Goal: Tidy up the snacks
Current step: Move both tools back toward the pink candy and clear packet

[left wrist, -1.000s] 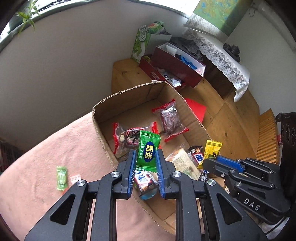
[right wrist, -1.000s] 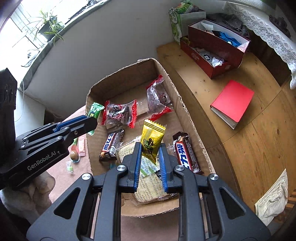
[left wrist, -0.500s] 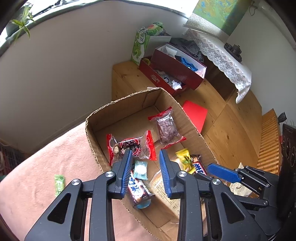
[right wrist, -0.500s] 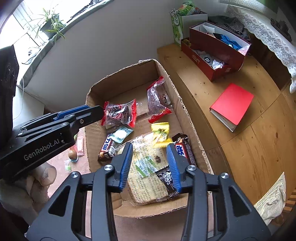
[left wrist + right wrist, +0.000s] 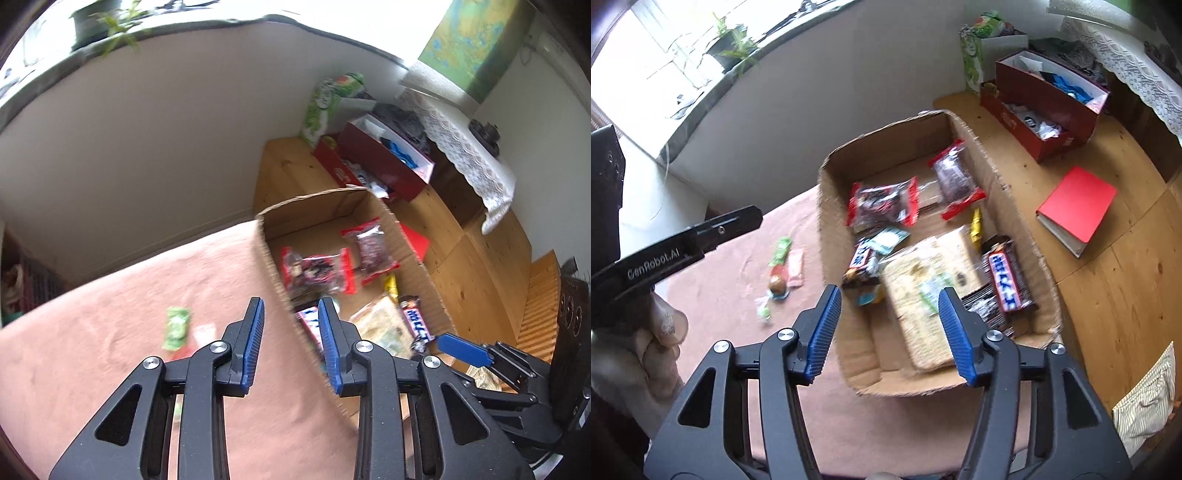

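From my left wrist, my left gripper [image 5: 290,343] hangs over the near-left wall of the cardboard box [image 5: 271,266], ribbed blue pads parted a little with nothing between them but that ragged corrugated edge showing beyond; these jaws have just been opening. Left of the box, on the fuzzy pink cloth [image 5: 110,314], lies a flat green candy wrapper [image 5: 176,328]. Inside the box I see a crinkly clear bag with red ends [image 5: 317,271] and a second red-edged bag [image 5: 371,245] toward the far right corner. Switching to my right wrist: my right gripper [image 5: 890,326] stands about half open, empty, jaws just been opening, above the box's near end. Below them sits a flat pale cracker pack [image 5: 923,295], a glossy brown chocolate bar [image 5: 1006,278] against the right wall, a small yellow sachet [image 5: 976,223] beside it, another bar [image 5: 862,264] on the left. On the smooth wooden floor lies a red book [image 5: 1078,208].
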A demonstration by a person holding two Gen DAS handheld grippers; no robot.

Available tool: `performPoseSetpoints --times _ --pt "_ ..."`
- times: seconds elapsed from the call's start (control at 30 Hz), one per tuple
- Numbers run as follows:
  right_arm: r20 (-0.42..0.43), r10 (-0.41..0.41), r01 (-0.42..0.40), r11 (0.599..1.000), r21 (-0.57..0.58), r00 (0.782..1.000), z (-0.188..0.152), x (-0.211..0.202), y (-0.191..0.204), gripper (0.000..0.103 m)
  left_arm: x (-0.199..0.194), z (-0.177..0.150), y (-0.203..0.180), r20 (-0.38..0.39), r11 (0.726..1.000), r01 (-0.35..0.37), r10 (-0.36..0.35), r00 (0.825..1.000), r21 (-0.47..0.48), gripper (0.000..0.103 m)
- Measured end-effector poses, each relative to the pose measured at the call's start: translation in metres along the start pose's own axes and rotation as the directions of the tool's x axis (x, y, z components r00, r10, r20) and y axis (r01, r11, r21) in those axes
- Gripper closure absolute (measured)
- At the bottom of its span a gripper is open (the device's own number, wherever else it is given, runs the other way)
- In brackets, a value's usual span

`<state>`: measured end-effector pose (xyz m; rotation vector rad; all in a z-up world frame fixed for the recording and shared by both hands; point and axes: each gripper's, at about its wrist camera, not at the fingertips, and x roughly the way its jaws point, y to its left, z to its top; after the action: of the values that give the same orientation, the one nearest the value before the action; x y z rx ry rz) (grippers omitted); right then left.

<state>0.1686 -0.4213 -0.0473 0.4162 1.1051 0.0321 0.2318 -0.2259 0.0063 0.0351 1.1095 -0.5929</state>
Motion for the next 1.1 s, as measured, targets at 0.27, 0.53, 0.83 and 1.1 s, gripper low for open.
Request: performPoseSetpoints --times 0.27,0.53,0.83,1.1 --pt "-0.011 0.047 -0.047 0.998 -0.029 0.999 -0.019 0.001 0.019 0.045 -0.023 -0.032 0.075 -0.014 0.978 -0.081 0.08 0.997 -0.19 0.074" --pt "-0.014 0.092 -0.092 0.996 -0.018 0.996 -0.023 0.011 0.026 0.045 -0.022 -0.05 0.103 -0.053 0.968 -0.149 0.141 0.989 -0.203 0.074" --pt "0.006 0.138 -0.137 0.988 -0.073 0.99 -0.032 0.02 0.056 0.045 -0.009 -0.087 0.107 -0.065 0.975 -0.085 0.073 0.995 -0.205 0.074" --pt "-0.07 0.163 -0.168 0.983 -0.07 0.984 -0.033 0.047 0.088 0.045 -0.006 -0.121 0.114 -0.091 0.972 -0.073 0.054 0.994 -0.222 0.074"
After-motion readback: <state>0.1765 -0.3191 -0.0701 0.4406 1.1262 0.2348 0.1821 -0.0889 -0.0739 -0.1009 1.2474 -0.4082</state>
